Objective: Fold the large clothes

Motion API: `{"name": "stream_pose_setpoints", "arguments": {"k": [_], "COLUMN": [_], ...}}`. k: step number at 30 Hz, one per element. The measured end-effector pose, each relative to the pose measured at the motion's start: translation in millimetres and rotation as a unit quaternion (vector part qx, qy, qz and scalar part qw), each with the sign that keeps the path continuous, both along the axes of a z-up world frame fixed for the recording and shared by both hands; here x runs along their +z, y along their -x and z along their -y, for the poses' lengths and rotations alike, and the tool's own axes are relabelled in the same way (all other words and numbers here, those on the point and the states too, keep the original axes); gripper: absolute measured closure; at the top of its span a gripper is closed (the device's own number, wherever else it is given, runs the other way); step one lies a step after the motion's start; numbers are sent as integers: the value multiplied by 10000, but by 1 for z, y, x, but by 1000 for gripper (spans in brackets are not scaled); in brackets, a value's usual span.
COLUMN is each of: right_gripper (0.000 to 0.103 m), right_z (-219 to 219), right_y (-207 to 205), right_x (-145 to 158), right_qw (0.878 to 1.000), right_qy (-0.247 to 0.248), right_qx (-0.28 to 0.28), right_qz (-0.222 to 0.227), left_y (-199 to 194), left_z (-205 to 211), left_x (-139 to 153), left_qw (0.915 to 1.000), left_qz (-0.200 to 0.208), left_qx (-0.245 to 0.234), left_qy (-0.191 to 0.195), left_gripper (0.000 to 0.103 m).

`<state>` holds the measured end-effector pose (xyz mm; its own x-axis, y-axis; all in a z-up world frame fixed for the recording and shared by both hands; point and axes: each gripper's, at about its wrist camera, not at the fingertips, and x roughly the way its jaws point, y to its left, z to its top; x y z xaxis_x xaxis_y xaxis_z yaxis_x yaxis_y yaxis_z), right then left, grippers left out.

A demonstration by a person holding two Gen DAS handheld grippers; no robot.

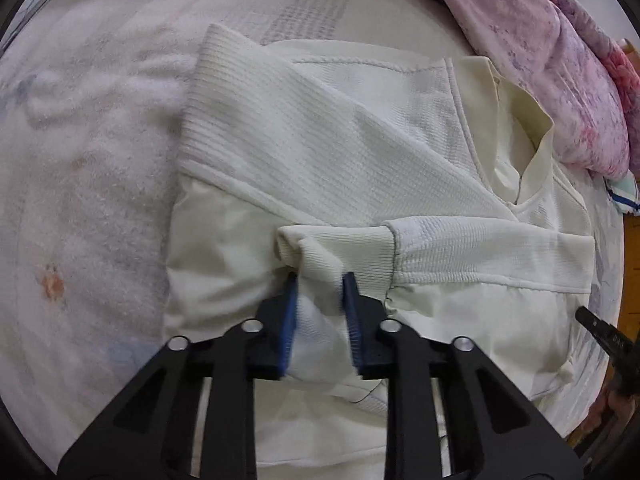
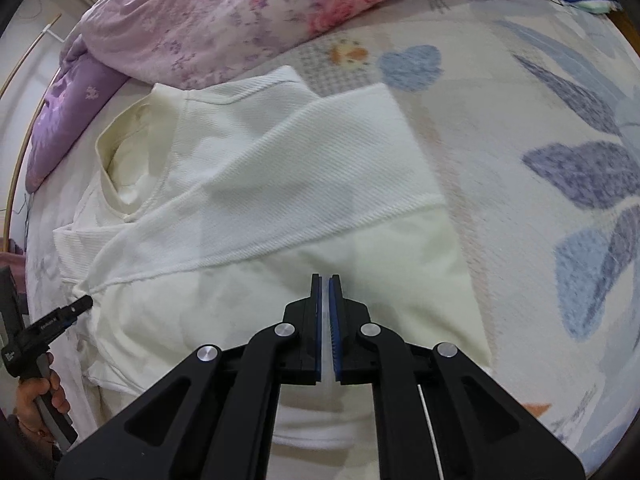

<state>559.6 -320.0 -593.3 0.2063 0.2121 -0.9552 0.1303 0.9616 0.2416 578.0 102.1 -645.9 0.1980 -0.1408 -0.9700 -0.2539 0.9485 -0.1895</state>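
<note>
Cream sweater [image 1: 360,152] spread on printed bedsheet [image 1: 88,168], below flowered quilt [image 2: 248,12]; both sleeves crossed over chest. Step judged: sleeve placement. Left gripper [image 1: 320,280] parted around ribbed cuff [image 1: 332,248], fabric between blue pads, not pinched. Right gripper [image 2: 325,280] nearly clenched, nothing visibly held, above smooth lower panel. Next: likely letting cuff go, then lifting hem toward collar. Knit ribbed; lower panel smooth, creased.
</note>
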Motion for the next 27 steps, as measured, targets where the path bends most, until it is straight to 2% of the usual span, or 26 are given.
{"name": "stream_pose_setpoints", "arguments": {"k": [5, 7, 8, 9, 12, 14, 16, 20, 21, 22, 25, 26, 27], "right_gripper": [98, 98, 98, 98, 98, 103, 103, 103, 103, 103, 103, 103, 103], "right_z": [-39, -64, -76, -88, -124, -132, -120, -83, -77, -70, -73, -76, -74], "right_y": [-25, -35, -39, -42, -52, -59, -67, -79, -81, -83, -86, -86, -86], "right_x": [0, -3, -4, -6, -20, -32, -35, -29, -31, -35, -39, -37, -31], "right_qw": [9984, 9960, 9942, 9924, 9864, 9846, 9871, 9922, 9930, 9931, 9918, 9910, 9916], "right_qy": [-388, -542, -639, -697, -606, -234, -301, -213, -242, -347, -301, -228, -203], "right_qx": [397, 712, 860, 1017, 1518, 1713, 1548, 1197, 1120, 1058, 1172, 1262, 1240], "right_qz": [72, 58, 40, 7, -188, -258, -290, -262, -299, -368, -418, -383, -292], "left_y": [4, 8, 9, 8, 6, 3, -1, -3, -3, -4, -15, -21, -26], "left_z": [-18, -31, -35, -39, -53, -41, -35, -39, -36, -30, 9, 20, 33], "left_x": [14, 9, 9, 8, -3, -7, -5, 35, 49, 56, 58, 51, 39], "left_qw": [9982, 9983, 9975, 9957, 9976, 9947, 9932, 9976, 9982, 9976, 9937, 9936, 9953], "left_qz": [81, -28, -47, -115, -260, -299, -289, 204, 438, 576, 697, 611, 413], "left_qx": [-143, -90, -66, -44, 131, -205, -284, 214, 372, 384, -53, -253, -411], "left_qy": [-573, -575, -702, -919, -628, -959, -1089, -626, -198, 73, 879, 916, 776], "left_gripper": [90, 91, 94, 103, 103, 103, 103, 103, 103, 102, 103, 102, 102]}}
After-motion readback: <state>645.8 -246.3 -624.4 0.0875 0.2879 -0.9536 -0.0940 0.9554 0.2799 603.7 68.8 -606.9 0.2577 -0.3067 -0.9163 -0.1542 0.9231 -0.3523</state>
